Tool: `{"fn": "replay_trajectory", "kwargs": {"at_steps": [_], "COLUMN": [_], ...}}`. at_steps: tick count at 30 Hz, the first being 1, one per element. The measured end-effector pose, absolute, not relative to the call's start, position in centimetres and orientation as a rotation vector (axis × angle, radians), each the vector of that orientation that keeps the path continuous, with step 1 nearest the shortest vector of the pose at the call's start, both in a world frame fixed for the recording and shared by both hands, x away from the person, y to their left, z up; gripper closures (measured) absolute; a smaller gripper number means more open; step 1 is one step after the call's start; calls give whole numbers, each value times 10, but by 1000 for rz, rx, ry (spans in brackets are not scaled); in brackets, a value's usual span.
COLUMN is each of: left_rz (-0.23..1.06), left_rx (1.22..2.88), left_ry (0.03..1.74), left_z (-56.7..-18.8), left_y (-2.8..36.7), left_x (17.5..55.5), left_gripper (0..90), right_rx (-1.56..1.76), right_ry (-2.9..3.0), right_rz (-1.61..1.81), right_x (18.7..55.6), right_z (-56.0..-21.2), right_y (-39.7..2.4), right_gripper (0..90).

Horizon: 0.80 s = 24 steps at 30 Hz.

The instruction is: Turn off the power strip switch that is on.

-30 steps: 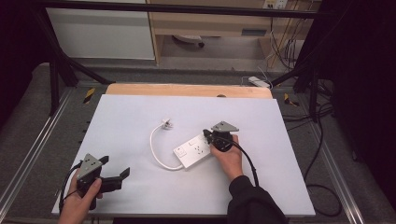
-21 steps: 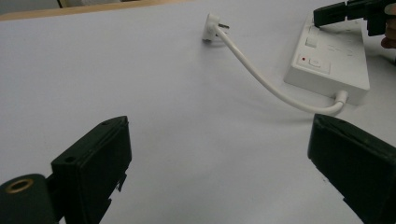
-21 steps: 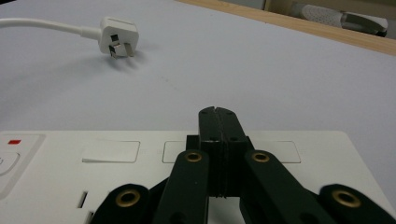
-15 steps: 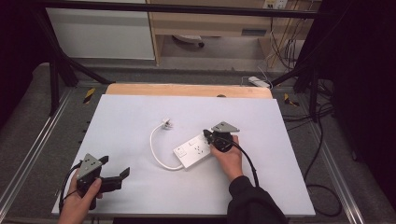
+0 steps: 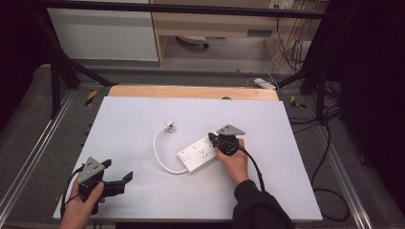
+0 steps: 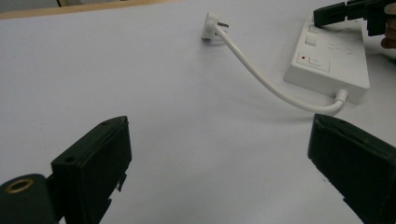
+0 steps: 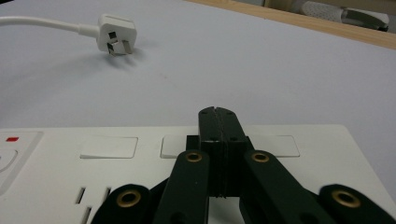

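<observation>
White plastic, the power strip [image 5: 200, 153] lies slantwise near the middle of the pale table [image 5: 143, 119], its short cable [image 5: 160, 151] looping round to a plug [image 5: 169, 127] that rests on the surface just beyond it. The right gripper [image 5: 220, 141] sits over the strip's far end, jaws pressed together with nothing between them. The right gripper view brings this close: the joined tips lie over a row of blank rectangular covers on the strip's top face [image 7: 289, 177], though whether they press on it is hard to make out. That view also shows the plug's pins [image 7: 116, 45], which the high view leaves too small to read. The left gripper [image 5: 117, 183] rests at the table's near left corner, well apart from the strip, jaws wide apart and empty. Its own view shows a red mark beside the strip's switch [image 6: 314, 60], and the right gripper's tips [image 6: 334, 13] at the upper edge, cut off by the frame. Against the earlier frames, nothing differs: both hands, the strip and the cable lie as they did.
</observation>
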<state>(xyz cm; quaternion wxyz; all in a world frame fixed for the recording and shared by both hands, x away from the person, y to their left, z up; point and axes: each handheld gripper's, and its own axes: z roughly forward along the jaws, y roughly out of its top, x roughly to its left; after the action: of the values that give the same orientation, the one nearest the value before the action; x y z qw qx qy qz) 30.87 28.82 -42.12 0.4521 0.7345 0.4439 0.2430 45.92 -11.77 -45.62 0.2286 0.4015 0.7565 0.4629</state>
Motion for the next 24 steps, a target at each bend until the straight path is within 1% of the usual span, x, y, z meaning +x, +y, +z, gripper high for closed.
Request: {"fn": "replay_trajectory", "kwargs": {"at_steps": [5,24], "left_rz": [603,593], "left_rx": [1813,1812], "left_ry": [1099,1110], "left_z": [-421,-422], "left_y": [288,288], "left_x": [309,309], "left_gripper": [61,62], "right_rx": [1077,1084], "right_ry": [2063,2055], "right_rz": [1331,1351], "right_x": [454,450], "right_z": [-451,-438], "right_y": [-116,-122], "right_gripper": [900,896]}}
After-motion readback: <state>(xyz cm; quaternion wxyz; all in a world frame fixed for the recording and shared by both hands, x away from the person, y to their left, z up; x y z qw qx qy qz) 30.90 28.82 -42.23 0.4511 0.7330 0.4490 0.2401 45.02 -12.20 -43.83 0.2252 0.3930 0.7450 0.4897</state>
